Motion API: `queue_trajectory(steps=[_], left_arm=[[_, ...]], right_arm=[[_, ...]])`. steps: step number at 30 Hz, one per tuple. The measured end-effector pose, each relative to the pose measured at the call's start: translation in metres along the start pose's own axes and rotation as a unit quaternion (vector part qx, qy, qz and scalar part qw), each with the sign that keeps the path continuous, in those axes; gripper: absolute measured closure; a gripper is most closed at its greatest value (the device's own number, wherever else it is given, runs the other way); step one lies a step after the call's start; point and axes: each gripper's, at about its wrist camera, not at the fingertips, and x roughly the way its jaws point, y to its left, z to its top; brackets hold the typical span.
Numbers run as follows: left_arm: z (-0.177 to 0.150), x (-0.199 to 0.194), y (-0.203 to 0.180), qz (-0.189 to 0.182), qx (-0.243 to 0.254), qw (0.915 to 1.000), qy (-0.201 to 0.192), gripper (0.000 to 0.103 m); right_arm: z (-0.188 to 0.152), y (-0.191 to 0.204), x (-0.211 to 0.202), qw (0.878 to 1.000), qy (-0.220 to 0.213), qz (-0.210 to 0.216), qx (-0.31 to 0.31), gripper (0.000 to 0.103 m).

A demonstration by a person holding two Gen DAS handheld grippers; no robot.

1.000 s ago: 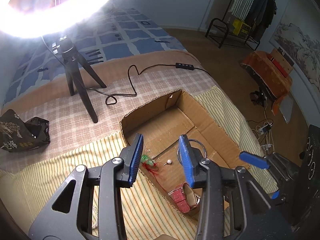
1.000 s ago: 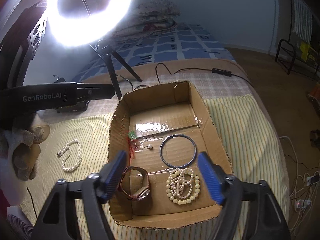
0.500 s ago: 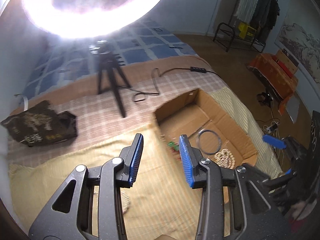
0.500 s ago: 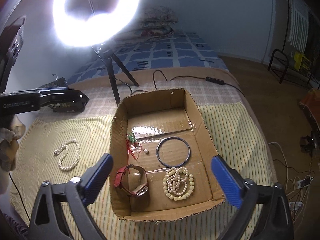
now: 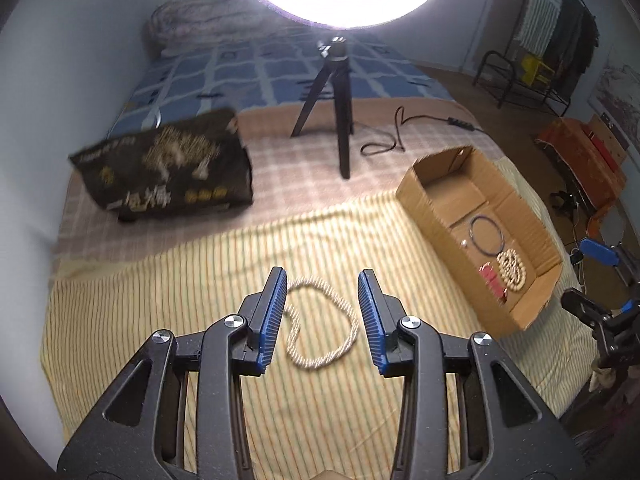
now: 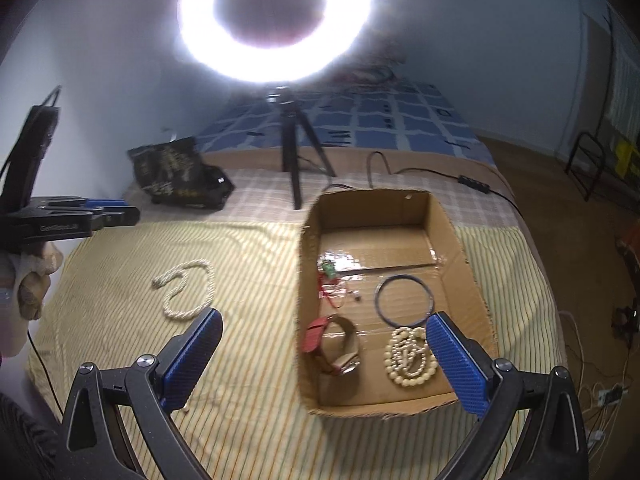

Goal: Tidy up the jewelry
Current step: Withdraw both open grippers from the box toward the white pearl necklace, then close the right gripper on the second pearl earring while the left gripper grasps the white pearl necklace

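A white pearl necklace (image 5: 320, 326) lies looped on the striped yellow cloth; it also shows in the right wrist view (image 6: 186, 294). My left gripper (image 5: 322, 316) is open and empty, hovering with the necklace between its blue pads. The cardboard box (image 6: 464, 248) holds a red-strap watch (image 6: 334, 346), a cream bead bracelet (image 6: 408, 356), a dark bangle (image 6: 404, 298) and a red-and-green trinket (image 6: 330, 280). My right gripper (image 6: 320, 364) is wide open and empty, above the box's near end. The box also shows in the left wrist view (image 5: 440, 220).
A ring light on a black tripod (image 6: 290, 152) stands behind the box, its cable (image 6: 432, 172) trailing right. A black printed bag (image 5: 168, 168) lies at the back left. The bed's right edge drops to the floor with cables (image 6: 600, 392).
My left gripper has swung left, away from the box, and now hovers over the pearl necklace on the cloth. My right gripper pulled back a little and opened wider over the box.
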Motion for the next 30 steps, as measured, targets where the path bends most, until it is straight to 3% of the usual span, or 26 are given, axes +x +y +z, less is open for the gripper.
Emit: queue_trajectory(steps=[5,8,17,19,30], left_arm=[[-0.026,0.003,0.011,-0.008,-0.034,0.9992,0.016,0.066],[-0.040,0.009,0.016,-0.011,-0.047,0.9985,0.026,0.066],[-0.066,0.031,0.036,-0.011,-0.081,0.9950,0.058,0.066],[-0.069,0.039,0.042,-0.015,-0.093,0.9932,0.068,0.066],[-0.073,0.090,0.054,-0.033,-0.148,0.9815,0.117,0.066]], right_arm=[[-0.020,0.033,-0.010,0.999,-0.016,0.013,-0.045,0.000],[-0.037,0.056,-0.006,0.997,-0.005,0.028,-0.071,0.002],[-0.082,0.112,0.021,0.987,0.058,0.065,-0.135,0.023],[-0.087,0.117,0.029,0.985,0.076,0.076,-0.137,0.035],[-0.103,0.128,0.058,0.974,0.128,0.127,-0.134,0.055]])
